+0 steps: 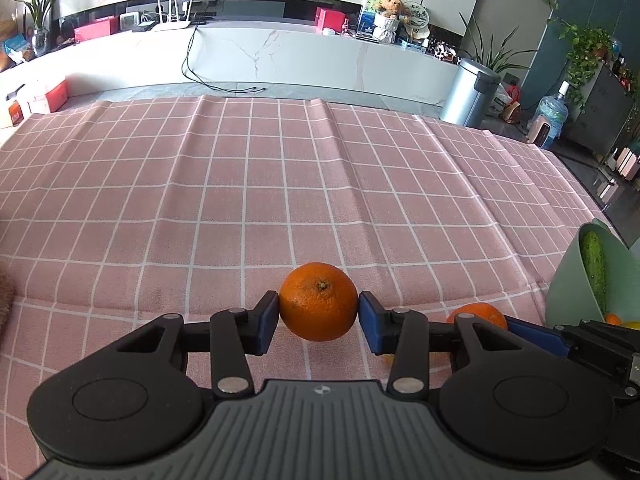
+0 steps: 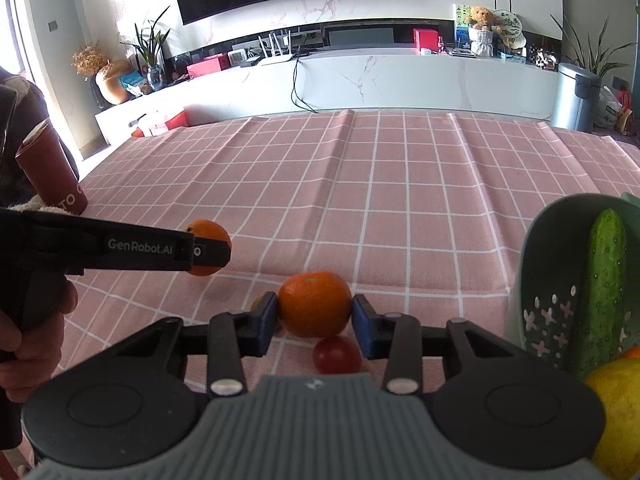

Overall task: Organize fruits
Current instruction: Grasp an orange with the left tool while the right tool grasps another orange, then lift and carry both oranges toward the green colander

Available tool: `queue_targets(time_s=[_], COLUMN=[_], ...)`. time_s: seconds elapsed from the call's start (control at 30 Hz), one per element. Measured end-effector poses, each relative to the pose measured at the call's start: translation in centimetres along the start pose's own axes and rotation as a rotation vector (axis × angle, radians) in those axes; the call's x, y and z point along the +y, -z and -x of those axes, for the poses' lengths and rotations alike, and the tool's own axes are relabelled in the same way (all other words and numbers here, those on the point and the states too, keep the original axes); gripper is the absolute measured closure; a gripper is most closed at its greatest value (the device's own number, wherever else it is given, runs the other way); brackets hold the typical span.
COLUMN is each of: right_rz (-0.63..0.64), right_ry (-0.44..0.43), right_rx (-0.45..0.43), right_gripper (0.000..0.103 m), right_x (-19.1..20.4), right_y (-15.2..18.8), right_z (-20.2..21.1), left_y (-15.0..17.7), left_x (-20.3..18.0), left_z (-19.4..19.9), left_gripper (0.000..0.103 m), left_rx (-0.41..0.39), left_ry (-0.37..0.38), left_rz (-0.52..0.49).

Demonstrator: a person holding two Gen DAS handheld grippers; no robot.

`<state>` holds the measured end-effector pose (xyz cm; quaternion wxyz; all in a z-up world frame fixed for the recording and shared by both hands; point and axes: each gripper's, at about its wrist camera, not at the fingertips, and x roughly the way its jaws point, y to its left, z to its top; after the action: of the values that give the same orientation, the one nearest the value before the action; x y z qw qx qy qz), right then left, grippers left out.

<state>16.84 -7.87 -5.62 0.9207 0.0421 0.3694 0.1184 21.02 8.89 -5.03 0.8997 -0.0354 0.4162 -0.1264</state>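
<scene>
- Orange (image 1: 318, 301) sat clamped between the blue pads of the left hand-held gripper (image 1: 319, 318), apparently lifted just above the bench (image 1: 280, 184).
- Second orange (image 2: 314, 304) was pinched the same way in the right hand-held gripper (image 2: 315, 320); a cherry tomato (image 2: 337, 355) lay just beneath it on the cloth.
- Green colander (image 2: 532, 280) stood at the right with a cucumber (image 2: 602, 280) and a lemon (image 2: 616, 412) already inside.
- Judgement: carry step in hand. Best done one fruit at a time: keep the squeeze light, lower each orange into the colander beside the cucumber, release low so nothing rolls out.
- Tomato left to collect.
</scene>
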Motion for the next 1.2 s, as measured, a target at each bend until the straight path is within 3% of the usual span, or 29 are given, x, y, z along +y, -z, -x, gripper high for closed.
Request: queue_targets(time_s=[0.43,0.9,1.2], right_rz=[0.027,-0.043,-0.039], right_ry=[0.019,0.089,0.189], right_rx=[-0.079,-0.117,-0.114], right_gripper=[0.066,0.066,0.066], right_x=[-0.1,-4.4,-9.0], right_y=[0.0,1.5,1.3], right_z=[6.6,16.1,19.3], left_y=[1.4,1.1,-0.5], left_x=[-4.2,-12.1,-17.6], left_z=[5.3,8.7,5.9], left_gripper=[0.054,0.054,0.054], left_rx=[-0.05,-0.076,0.011], left_ry=[0.01,0.199,0.288], left_rz=[-0.019,-0.076,-0.163])
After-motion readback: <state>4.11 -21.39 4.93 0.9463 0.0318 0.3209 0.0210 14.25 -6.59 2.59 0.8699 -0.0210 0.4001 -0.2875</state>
